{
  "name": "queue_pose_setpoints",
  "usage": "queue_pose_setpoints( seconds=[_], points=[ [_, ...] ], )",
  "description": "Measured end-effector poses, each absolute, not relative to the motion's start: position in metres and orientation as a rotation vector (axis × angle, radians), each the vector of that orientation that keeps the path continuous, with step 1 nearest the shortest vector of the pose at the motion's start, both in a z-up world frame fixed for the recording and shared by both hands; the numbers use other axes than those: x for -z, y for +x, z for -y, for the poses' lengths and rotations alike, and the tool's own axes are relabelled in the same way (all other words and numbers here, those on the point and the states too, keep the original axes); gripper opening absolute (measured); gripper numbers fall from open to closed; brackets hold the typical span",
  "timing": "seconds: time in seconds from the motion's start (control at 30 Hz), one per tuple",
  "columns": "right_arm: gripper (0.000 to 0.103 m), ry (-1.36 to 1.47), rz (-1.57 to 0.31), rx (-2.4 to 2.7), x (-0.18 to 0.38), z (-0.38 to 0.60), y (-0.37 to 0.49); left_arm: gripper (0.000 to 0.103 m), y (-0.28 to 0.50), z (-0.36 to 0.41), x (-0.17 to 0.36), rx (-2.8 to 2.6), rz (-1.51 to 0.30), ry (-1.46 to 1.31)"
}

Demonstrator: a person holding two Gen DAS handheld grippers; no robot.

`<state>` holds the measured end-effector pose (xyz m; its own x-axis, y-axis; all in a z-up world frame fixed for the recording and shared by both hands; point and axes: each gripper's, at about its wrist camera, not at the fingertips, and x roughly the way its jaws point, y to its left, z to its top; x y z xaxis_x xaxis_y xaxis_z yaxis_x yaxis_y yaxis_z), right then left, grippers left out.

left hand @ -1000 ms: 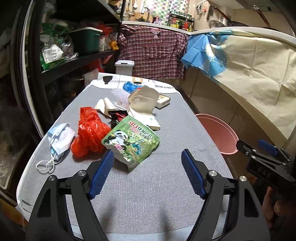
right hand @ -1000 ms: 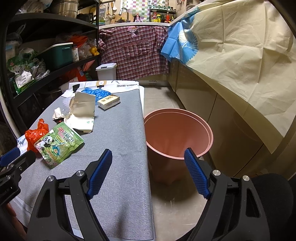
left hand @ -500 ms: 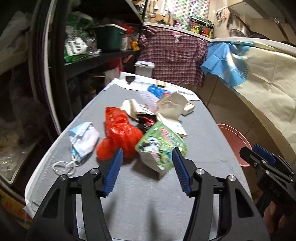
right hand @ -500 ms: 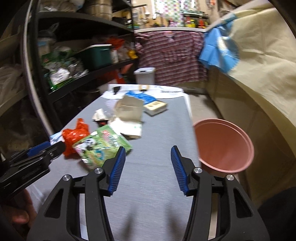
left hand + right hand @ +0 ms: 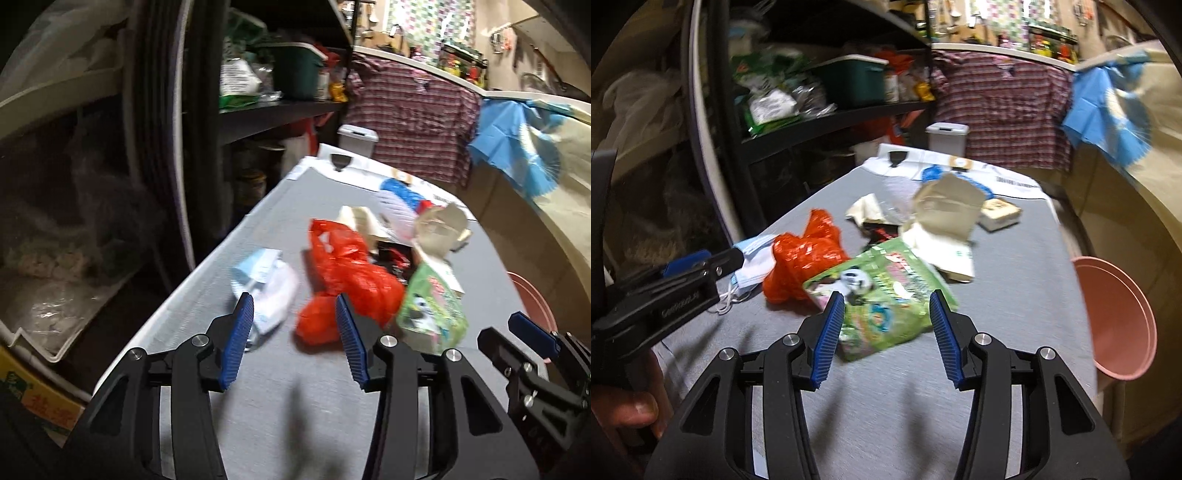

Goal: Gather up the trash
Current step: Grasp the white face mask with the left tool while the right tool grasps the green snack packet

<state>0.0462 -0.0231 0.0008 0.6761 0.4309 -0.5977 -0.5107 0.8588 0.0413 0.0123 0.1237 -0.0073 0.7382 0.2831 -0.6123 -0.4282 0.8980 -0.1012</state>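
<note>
Grey table (image 5: 1015, 288) holds trash near pink bin (image 5: 1115, 317).

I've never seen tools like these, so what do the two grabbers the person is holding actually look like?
Both look alike. The left gripper and right gripper are black angular frames with silver bolts. Each carries two ribbed blue fingers. White lettering marks the left one's side. A bare hand grips its handle; no cables show.

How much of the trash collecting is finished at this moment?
Nothing looks collected. The left gripper and right gripper are open and empty. The crumpled red plastic bag, green panda snack packet and blue face mask lie on the grey table, beside the pink bin.
</note>
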Motion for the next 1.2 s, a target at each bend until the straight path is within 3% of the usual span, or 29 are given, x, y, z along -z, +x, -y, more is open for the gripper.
queue_pose_setpoints(
  seconds=[0.47,0.7,0.87,0.9,1.03,1.2],
  points=[
    [0.048,-0.275,-0.659,-0.548,0.023,-0.014,0.053,0.046,0.03,-0.156,0.032,-0.473,-0.706,-0.29],
    [0.027,-0.297,-0.685,-0.563,0.03,-0.016,0.058,0.046,0.041,-0.16,0.042,-0.465,-0.732,-0.313],
    [0.02,-0.305,-0.662,-0.561,0.028,-0.013,0.055,0.046,0.046,-0.157,0.049,-0.453,-0.758,-0.315],
    [0.015,-0.301,-0.654,-0.562,0.026,-0.012,0.054,0.039,0.047,-0.157,0.05,-0.451,-0.758,-0.314],
    [0.013,-0.285,-0.636,-0.543,0.019,-0.006,0.052,0.013,0.049,-0.155,0.05,-0.437,-0.771,-0.306],
    [0.01,-0.276,-0.605,-0.515,0.009,0.003,0.046,0.005,0.046,-0.148,0.04,-0.428,-0.746,-0.281]
  ],
)
